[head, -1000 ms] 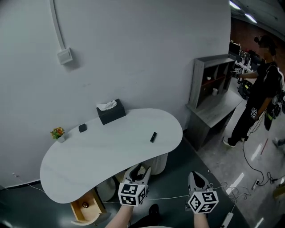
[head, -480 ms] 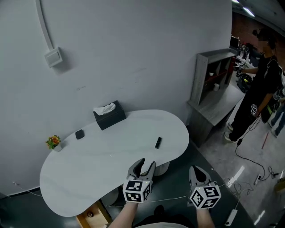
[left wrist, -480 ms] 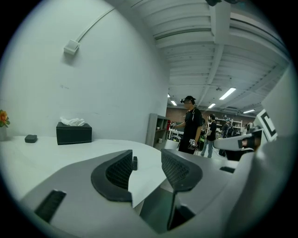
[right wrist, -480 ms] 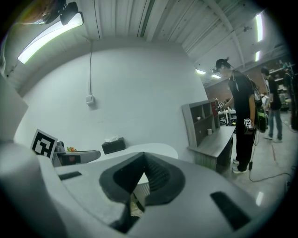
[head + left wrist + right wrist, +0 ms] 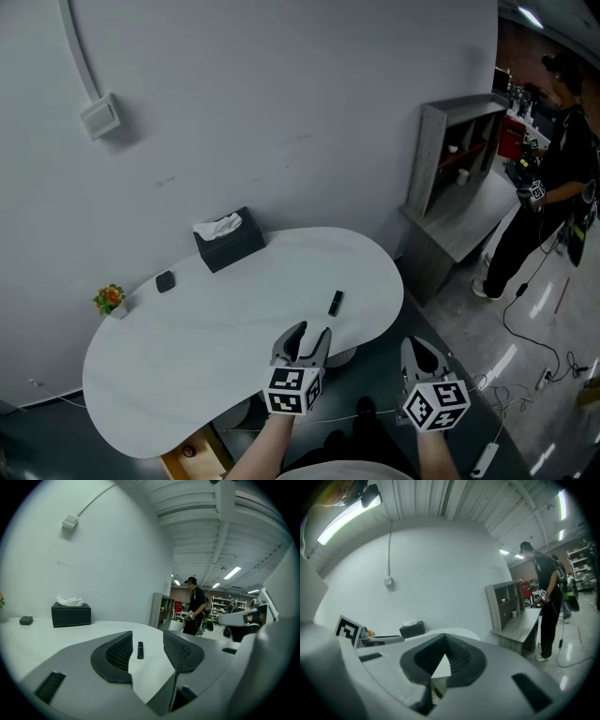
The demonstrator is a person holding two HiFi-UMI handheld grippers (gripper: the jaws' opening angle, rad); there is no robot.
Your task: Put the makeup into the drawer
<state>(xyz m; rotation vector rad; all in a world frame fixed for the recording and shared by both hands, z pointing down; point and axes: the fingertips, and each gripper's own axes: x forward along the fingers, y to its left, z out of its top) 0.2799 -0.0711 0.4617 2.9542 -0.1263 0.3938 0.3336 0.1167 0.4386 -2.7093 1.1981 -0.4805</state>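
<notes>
The picture's bottom edge cuts off the drawer (image 5: 199,459) under the desk's (image 5: 187,356) near-left edge for me — the small dark object (image 5: 165,281) by its far-left edge is too small to identify.

**Both grippers up front, side by side**

So the left gripper (image 5: 302,333) is held out ahead, tipped slightly down. Its jaws are spread wide and have just been opening further, with nothing between the pads. The right gripper (image 5: 419,347) sits just beside it at about the same tilt, jaw tips pressed together and holding nothing. Both forearms (image 5: 265,448) reach in from the bottom edge.
</notes>
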